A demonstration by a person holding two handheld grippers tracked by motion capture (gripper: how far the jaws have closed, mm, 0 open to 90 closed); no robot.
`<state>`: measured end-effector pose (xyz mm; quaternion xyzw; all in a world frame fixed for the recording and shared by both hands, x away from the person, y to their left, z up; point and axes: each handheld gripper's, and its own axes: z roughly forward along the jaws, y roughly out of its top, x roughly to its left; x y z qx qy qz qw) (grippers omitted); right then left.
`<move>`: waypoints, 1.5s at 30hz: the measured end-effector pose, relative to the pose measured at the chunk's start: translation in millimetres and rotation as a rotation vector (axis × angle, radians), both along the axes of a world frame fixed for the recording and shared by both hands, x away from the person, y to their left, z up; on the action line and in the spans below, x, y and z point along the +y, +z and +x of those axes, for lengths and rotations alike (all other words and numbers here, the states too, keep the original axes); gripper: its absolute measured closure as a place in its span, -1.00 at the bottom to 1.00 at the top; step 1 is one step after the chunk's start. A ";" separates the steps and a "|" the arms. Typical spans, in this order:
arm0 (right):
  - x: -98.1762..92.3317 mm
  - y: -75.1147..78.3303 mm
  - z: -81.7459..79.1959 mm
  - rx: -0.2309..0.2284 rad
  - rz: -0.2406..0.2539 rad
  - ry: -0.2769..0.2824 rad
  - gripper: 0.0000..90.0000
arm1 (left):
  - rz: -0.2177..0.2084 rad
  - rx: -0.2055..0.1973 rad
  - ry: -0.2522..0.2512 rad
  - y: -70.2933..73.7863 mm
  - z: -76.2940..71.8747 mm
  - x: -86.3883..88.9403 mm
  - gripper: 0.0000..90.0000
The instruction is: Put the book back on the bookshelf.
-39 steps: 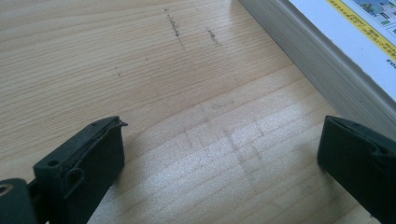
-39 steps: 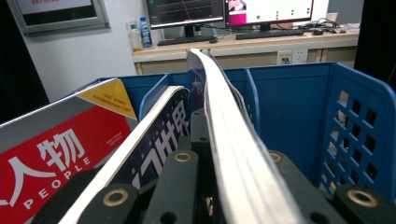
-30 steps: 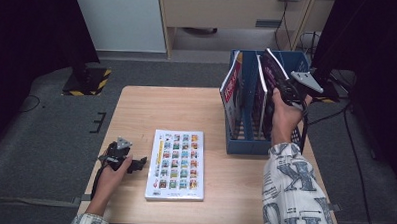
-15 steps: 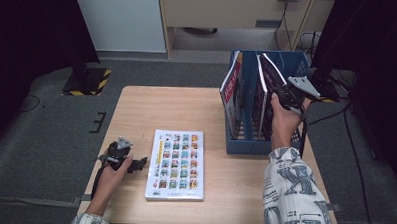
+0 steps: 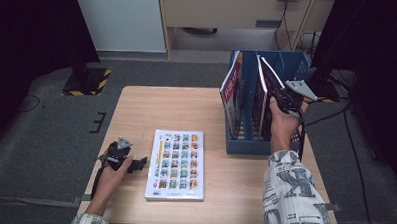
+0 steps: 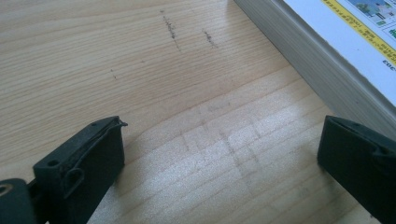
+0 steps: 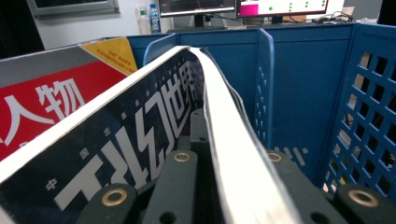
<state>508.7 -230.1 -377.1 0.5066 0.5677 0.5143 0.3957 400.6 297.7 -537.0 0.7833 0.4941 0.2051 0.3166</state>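
Right claw (image 5: 278, 97), upper right of the high view, is clamped on a dark magazine (image 5: 267, 82) standing tilted in the blue file rack (image 5: 245, 143). Left claw (image 5: 134, 164), lower left, rests apart on the table (image 5: 176, 106) beside a flat book (image 5: 177, 164).

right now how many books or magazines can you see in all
3. One book lies flat on the table. A red magazine stands in the blue rack's left slot. A dark magazine stands in the next slot, gripped by the right claw. The rack may hide more.
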 end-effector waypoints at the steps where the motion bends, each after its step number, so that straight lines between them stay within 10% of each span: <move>1: 0.3 0.3 -0.3 0.004 -0.007 0.002 0.85 | 0.000 0.000 0.000 0.0 0.0 0.0 -1.00; 15: -2.9 7.0 2.1 0.043 -0.042 0.062 0.84 | 0.000 0.000 0.000 0.0 0.0 0.0 -1.00; 45: 4.6 8.8 14.8 -0.002 -0.064 -0.104 0.86 | 0.000 0.000 0.003 0.0 -0.2 -0.1 -1.00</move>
